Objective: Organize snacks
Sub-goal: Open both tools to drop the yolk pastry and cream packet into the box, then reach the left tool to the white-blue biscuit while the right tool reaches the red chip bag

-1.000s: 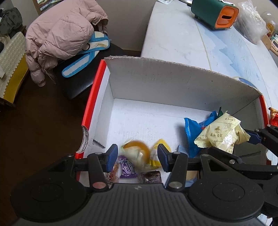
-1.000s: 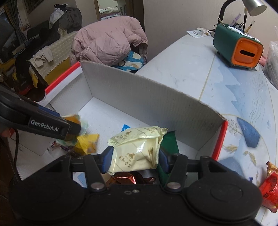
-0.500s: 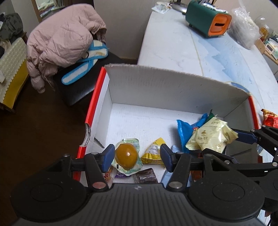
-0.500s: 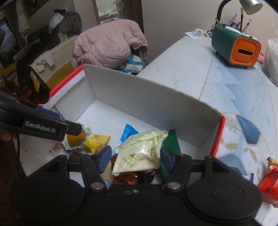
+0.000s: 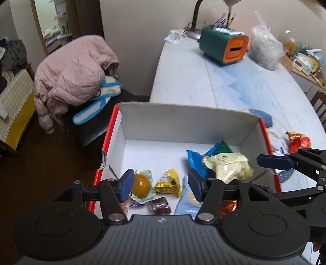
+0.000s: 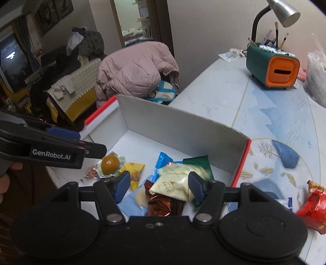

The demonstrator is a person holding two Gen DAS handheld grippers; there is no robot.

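Hiding under cream packet [image 6: 176, 182] — copper wrapper [image 6: 161, 205], half-seen

pink padded jacket [image 5: 75, 71] over a chair, green-and-orange pen holder [image 5: 224, 45] beside a desk lamp [image 6: 281, 14]

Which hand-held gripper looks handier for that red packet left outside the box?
Probably the right hand-held gripper: the red packet lies on the table just off its right side, beyond the box wall. The left hand-held gripper hangs over the box's far-left end. Both are open, having just released snacks.
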